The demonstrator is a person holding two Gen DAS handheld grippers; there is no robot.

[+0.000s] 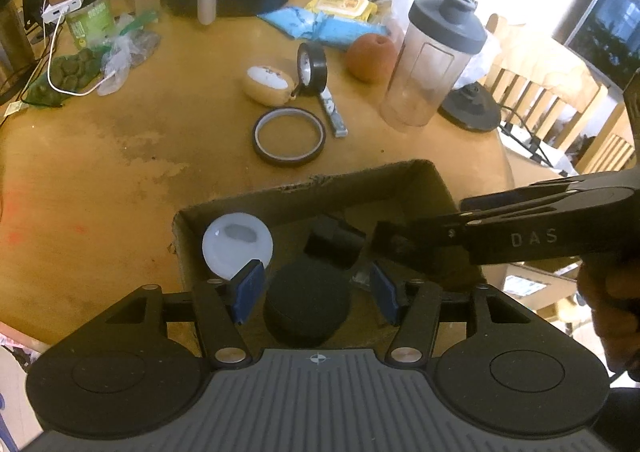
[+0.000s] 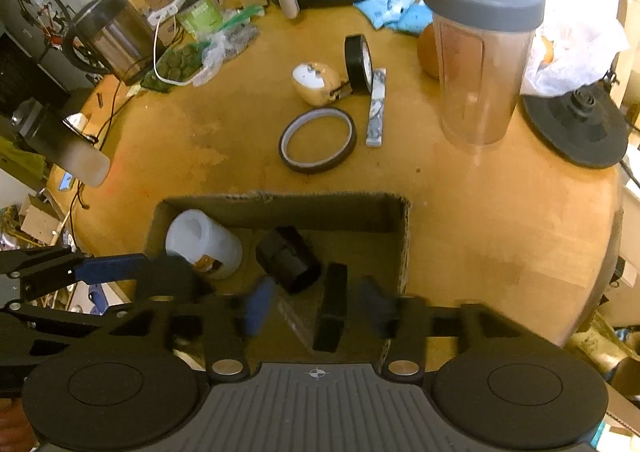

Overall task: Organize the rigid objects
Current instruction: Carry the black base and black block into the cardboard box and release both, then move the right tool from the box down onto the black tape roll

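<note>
your left gripper (image 1: 314,294) hung open over a black puck (image 1: 307,310) in the cardboard box (image 1: 360,180); your right gripper (image 2: 320,308) was open too; tape rolls (image 1: 289,136) remained outside, farther off.

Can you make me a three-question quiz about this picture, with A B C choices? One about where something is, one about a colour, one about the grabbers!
1. Where is the white jar?
A. Inside the cardboard box
B. Next to the shaker bottle
C. On a chair

2. What colour is the lid of the shaker bottle?
A. Red
B. Grey
C. Green

3. How is the left gripper?
A. Shut on the tape roll
B. Shut on an orange
C. Open over the box

Answers: 1 A, the jar lies in the box's left corner. 2 B, the screw-on lid is grey. 3 C, its blue fingers stand apart, a black round lid between them.
</note>
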